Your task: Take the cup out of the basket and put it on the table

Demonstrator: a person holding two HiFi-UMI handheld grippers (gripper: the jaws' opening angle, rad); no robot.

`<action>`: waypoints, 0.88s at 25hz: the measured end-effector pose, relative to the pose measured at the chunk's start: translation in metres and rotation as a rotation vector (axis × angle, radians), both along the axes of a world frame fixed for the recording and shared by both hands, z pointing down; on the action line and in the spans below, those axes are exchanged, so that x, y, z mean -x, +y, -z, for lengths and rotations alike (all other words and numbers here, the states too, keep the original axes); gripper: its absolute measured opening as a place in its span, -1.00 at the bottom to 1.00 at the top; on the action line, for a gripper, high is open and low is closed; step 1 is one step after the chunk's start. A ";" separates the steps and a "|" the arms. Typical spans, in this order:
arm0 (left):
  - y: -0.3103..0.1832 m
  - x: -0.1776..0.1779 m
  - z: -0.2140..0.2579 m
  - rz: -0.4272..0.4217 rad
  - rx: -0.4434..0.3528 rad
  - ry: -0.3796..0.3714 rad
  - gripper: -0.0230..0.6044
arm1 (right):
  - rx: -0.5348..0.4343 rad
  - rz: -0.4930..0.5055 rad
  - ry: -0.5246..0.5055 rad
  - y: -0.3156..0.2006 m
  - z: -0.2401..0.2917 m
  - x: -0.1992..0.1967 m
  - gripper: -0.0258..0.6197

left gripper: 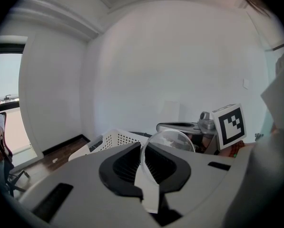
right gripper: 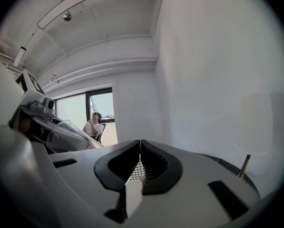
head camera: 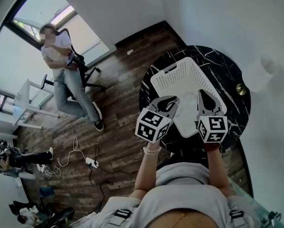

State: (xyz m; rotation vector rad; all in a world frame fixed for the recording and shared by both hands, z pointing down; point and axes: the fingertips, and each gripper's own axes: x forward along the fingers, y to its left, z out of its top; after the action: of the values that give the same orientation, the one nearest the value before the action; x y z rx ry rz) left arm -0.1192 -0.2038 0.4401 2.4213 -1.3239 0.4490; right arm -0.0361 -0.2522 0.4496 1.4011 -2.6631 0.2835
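Between the jaws of the left gripper point(left gripper: 142, 148) sits the clear cup point(left gripper: 174, 139), its thin wall pinched by the two pads and its round body bulging out to the right of them. From the head view, that gripper hovers over the near left corner of the white perforated basket point(head camera: 187, 75), so the cup is held there, off the table; whether it touches the basket's rim I cannot tell. Just to the right, over the basket's near right edge, the right gripper point(head camera: 202, 95) has its jaws pressed together at the tips with nothing between them. The basket stands on a round black marble table point(head camera: 227, 70), with a small brass object point(head camera: 240, 89) near its right side. Far to the left, a person point(head camera: 63, 75) sits on a chair on the wooden floor point(head camera: 122, 80).
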 end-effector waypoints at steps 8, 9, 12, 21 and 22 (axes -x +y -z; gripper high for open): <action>0.003 -0.002 0.003 0.000 -0.004 -0.005 -0.81 | -0.015 0.014 0.003 0.002 0.004 0.000 -0.89; 0.003 -0.002 0.003 -0.001 -0.004 -0.004 -0.81 | -0.015 0.015 0.003 0.002 0.004 0.000 -0.89; 0.004 -0.003 0.004 -0.001 -0.004 -0.004 -0.81 | -0.015 0.022 0.004 0.004 0.004 0.002 -0.89; 0.004 -0.006 0.002 -0.002 0.001 -0.004 -0.81 | -0.010 0.028 0.014 0.004 0.003 0.000 -0.89; 0.005 -0.006 0.002 -0.003 0.002 -0.004 -0.81 | -0.010 0.029 0.014 0.005 0.003 0.000 -0.89</action>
State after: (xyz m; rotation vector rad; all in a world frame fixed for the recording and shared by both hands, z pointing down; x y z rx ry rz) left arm -0.1132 -0.1991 0.4380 2.4223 -1.3214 0.4562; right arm -0.0362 -0.2475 0.4468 1.3613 -2.6740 0.2569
